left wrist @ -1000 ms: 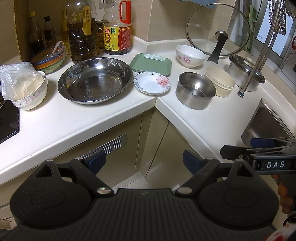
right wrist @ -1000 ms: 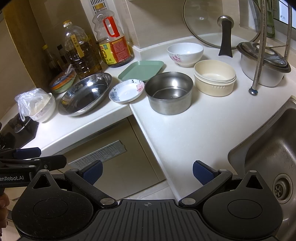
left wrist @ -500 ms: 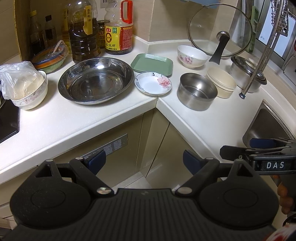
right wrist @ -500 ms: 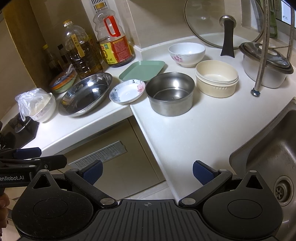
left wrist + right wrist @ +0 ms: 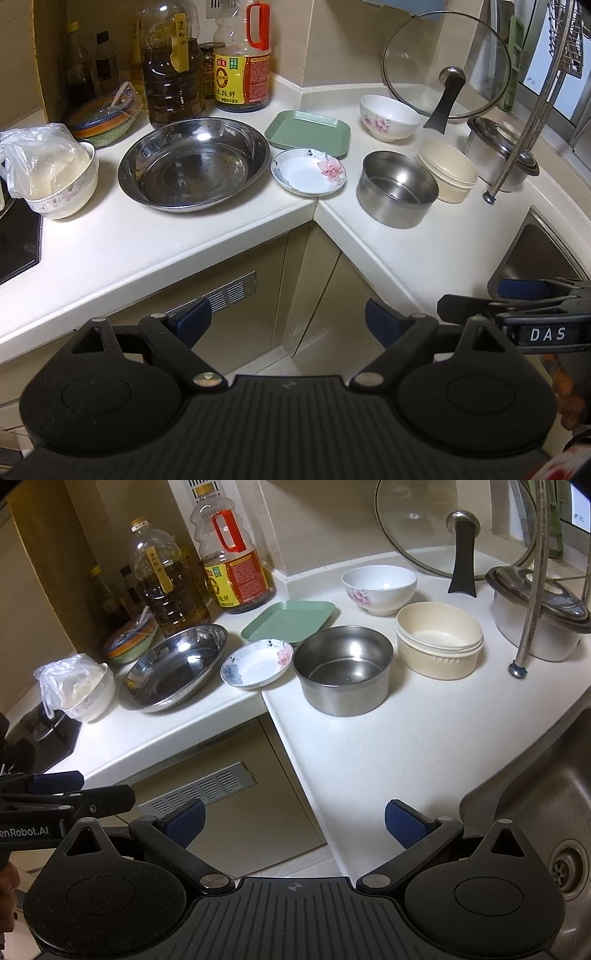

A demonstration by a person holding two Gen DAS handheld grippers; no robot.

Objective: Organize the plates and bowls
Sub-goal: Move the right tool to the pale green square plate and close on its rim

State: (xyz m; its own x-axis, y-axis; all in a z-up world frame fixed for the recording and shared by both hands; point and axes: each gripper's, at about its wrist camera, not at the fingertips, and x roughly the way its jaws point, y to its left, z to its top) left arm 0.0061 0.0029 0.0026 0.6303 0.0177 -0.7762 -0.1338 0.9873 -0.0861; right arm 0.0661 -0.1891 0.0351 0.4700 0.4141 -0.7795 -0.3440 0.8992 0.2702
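Note:
On the white corner counter lie a wide steel dish [image 5: 194, 162] [image 5: 177, 666], a small white flowered saucer [image 5: 308, 171] [image 5: 256, 662], a green square plate [image 5: 308, 131] [image 5: 290, 620], a deep steel bowl [image 5: 397, 188] [image 5: 345, 674], a cream bowl stack [image 5: 448, 173] [image 5: 439, 640] and a white flowered bowl [image 5: 389, 116] [image 5: 378, 589]. My left gripper [image 5: 286, 319] hangs open in front of the cabinet, well short of the dishes. My right gripper [image 5: 295, 821] is open too, over the counter's front edge. Neither holds anything.
Oil and sauce bottles [image 5: 242, 55] stand at the back left. A bagged bowl [image 5: 61, 181] sits by the black hob [image 5: 18, 240]. A glass lid [image 5: 447, 66] leans on the wall beside a lidded pot [image 5: 539, 616]. The sink [image 5: 546, 812] opens at the right.
Both grippers have drifted slightly nearer the counter, so the dishes look a little larger. Nothing on the counter moved and both stay open.

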